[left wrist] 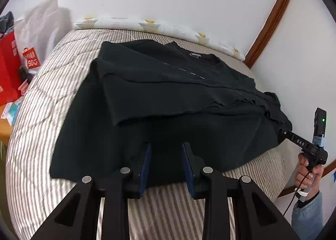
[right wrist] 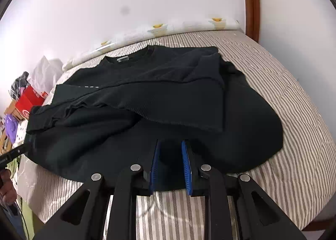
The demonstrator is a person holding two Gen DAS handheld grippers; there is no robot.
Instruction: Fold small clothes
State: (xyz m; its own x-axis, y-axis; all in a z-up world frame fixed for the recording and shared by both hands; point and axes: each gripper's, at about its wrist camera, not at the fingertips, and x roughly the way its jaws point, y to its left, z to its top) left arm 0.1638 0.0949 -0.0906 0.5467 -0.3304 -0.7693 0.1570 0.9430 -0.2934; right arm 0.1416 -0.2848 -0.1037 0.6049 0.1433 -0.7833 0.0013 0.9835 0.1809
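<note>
Black long-sleeved cotton top (left wrist: pixel 168 97), partly folded, lay on striped quilted bed (left wrist: pixel 48 101); left gripper (left wrist: pixel 167 151) and right gripper (right wrist: pixel 171 149) at six o'clock, jaws released.

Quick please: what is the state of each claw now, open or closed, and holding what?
Left claw: open, over the shirt hem, holding nothing.
Right claw: open, over the hem, holding nothing.

One black sweatshirt (left wrist: pixel 168 97) on one striped bed (left wrist: pixel 52 114), two grippers, left (left wrist: pixel 166 151) and right (right wrist: pixel 171 151), one white plastic bag (left wrist: pixel 42 21), one red bag (left wrist: pixel 7 67).
</note>
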